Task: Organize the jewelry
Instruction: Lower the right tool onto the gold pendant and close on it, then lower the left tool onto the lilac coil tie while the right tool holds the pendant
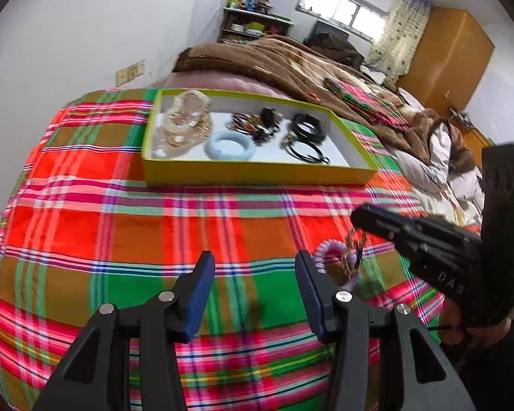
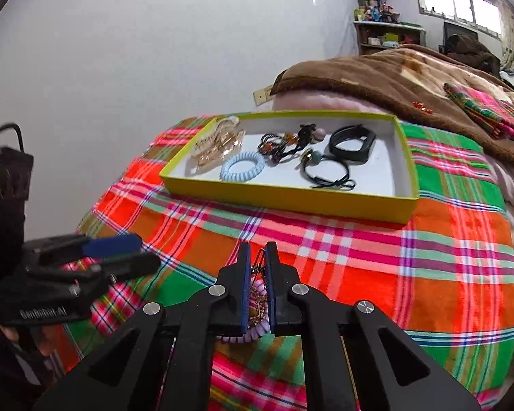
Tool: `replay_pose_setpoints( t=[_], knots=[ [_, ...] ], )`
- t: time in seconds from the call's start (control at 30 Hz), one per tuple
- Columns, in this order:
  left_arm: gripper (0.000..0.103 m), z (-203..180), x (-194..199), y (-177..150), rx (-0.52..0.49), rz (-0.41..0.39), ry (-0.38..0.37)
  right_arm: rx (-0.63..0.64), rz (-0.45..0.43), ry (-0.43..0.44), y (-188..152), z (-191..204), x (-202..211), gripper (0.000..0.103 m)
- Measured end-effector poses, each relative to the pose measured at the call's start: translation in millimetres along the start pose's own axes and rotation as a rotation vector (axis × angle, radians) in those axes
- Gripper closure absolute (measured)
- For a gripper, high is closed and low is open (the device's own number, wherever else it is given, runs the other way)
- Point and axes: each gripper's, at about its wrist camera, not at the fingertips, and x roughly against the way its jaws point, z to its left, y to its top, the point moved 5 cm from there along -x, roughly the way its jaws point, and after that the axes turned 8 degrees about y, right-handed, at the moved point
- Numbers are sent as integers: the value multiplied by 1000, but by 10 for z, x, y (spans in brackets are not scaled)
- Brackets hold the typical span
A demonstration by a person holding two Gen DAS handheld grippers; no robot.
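Your right tool (image 2: 258, 257) is closed on a small gold-and-dark chain piece (image 2: 257, 275) lying tangled with a purple spiral hair tie (image 2: 248, 337) on the plaid bedspread (image 2: 359, 257). Your left tool (image 1: 253, 263) is open with nothing between its pads, the purple tie at its 2 o'clock. The yellow tray (image 2: 291, 202) sits at 12 o'clock from your right tool, holding a blue spiral hair tie (image 2: 242, 166), black bands (image 2: 351, 144) and clear clips (image 2: 219, 144).

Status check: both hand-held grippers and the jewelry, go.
Right hand-held gripper shut on beaded chain over purple coil tie. Left hand-held gripper open, empty. Yellow tray ahead, path clear.
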Motion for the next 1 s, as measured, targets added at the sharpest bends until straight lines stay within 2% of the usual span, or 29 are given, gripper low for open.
replay_pose_setpoints(
  t=[0.2,0.33,0.47,0.63,0.77,0.87,0.93,1.0],
  knots=[
    [52,-211,-90,-43,-50,33,-32,-20,-24,-32,39,-158,158,95],
    [52,-335,-186,-86,-82,65,-45,-33,-6,-75,13,-338,220,95],
    [52,-431,-246,-108,-106,80,-38,-52,25,-110,-54,-534,204,95],
    [52,-473,-275,-108,-117,87,-19,-48,22,-149,-63,-642,197,95],
    [52,-494,-297,-107,-133,90,4,-67,27,-130,-58,-700,170,95],
    [52,-507,-303,-102,-137,88,14,-94,17,-138,-73,-767,197,84],
    [52,-505,-308,-97,-135,86,21,-125,9,-129,-86,-805,229,74],
    [53,-512,-316,-93,-143,83,37,-147,3,-122,-112,-821,275,73]
  ],
)
